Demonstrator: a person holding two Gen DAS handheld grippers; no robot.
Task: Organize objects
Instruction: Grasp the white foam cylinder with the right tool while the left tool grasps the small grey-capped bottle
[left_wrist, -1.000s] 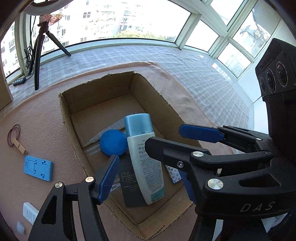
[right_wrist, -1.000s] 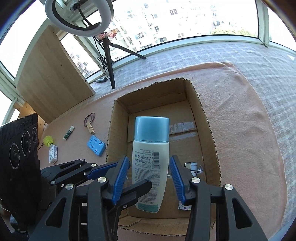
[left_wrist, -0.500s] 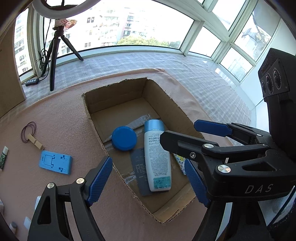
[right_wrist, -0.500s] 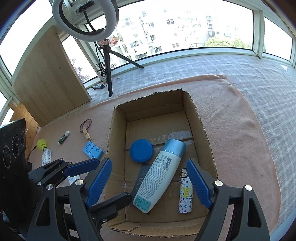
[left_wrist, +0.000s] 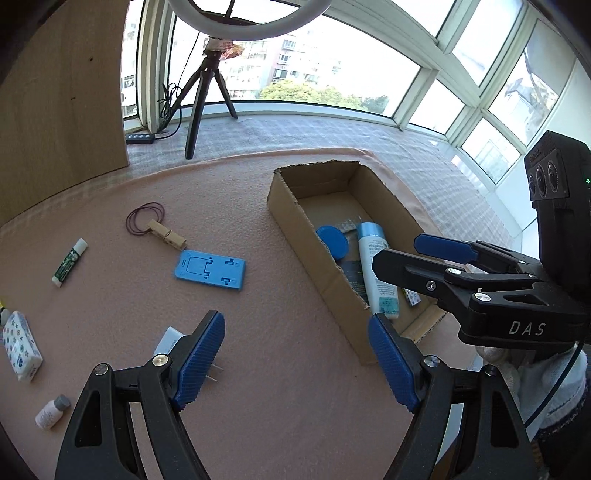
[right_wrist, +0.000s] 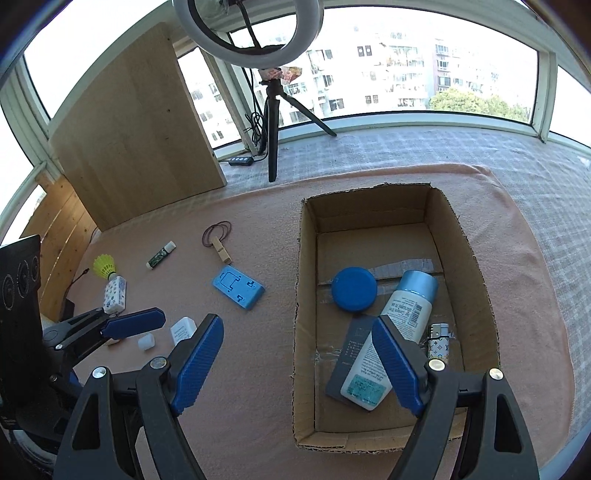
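An open cardboard box (right_wrist: 303, 258) (left_wrist: 291, 218) sits on the pink cloth. In it lie a white bottle with a light blue cap (right_wrist: 402, 314) (left_wrist: 375, 266), a blue round lid (right_wrist: 354, 288) (left_wrist: 332, 242), a dark card (right_wrist: 351, 350) and a patterned lighter (right_wrist: 437, 341). My right gripper (right_wrist: 299, 362) is open and empty above the box's near left wall. My left gripper (left_wrist: 295, 362) is open and empty over the cloth, left of the box. Loose on the cloth: a blue phone stand (left_wrist: 210, 270) (right_wrist: 238, 288), a white plug adapter (left_wrist: 168, 339) (right_wrist: 183, 329).
Further left lie a clothespin (left_wrist: 166, 233) with a rubber band (left_wrist: 144, 218), a lip balm stick (left_wrist: 69, 262), a tissue pack (left_wrist: 20, 345), a small white bottle (left_wrist: 51, 411) and a yellow shuttlecock (right_wrist: 104, 266). A ring-light tripod (right_wrist: 271, 125) and a wooden board (right_wrist: 136, 129) stand behind.
My right gripper let go of the white bottle, which now lies in the box, then pulled back. My left gripper swung left, away from the box, over the cloth.
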